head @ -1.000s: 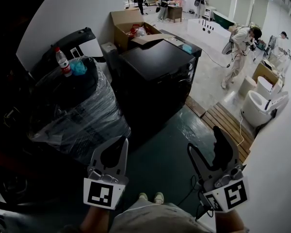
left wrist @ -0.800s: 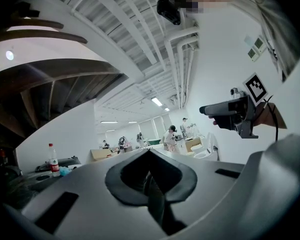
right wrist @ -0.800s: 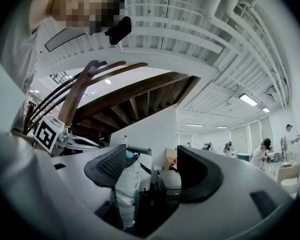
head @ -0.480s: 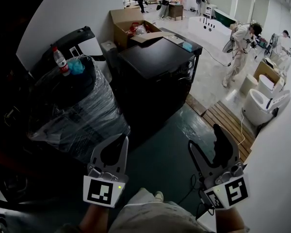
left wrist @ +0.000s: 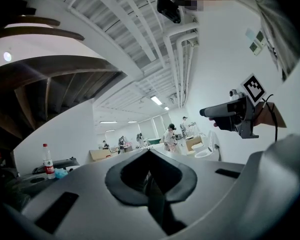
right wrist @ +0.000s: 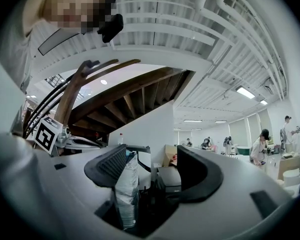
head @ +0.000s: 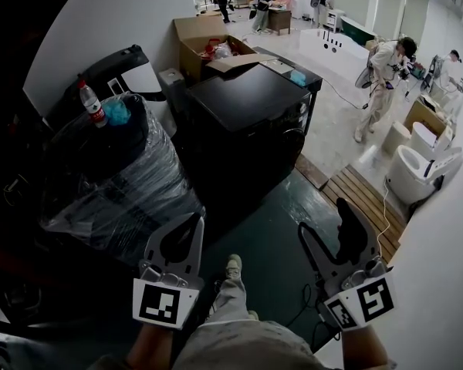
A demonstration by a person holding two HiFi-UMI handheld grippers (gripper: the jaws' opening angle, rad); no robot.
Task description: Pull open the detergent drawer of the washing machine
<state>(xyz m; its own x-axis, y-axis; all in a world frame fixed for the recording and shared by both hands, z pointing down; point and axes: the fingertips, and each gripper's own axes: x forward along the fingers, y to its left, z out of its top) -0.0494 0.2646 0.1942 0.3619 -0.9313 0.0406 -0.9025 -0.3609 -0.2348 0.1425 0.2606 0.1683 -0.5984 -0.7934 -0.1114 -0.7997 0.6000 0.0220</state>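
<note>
left gripper (head: 194, 223) jaws together, holds nothing | right gripper (head: 322, 220) jaws wide apart, empty | both well apart from black washing machine (head: 251, 99)

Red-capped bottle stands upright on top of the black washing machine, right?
Not there. The bottle stands upright on the plastic-wrapped unit to the left of the black washing machine. The head view shows it.

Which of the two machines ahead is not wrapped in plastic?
The black washing machine on the right. The wrapped machine left of it is covered in clear film, with a bottle on top.
</note>
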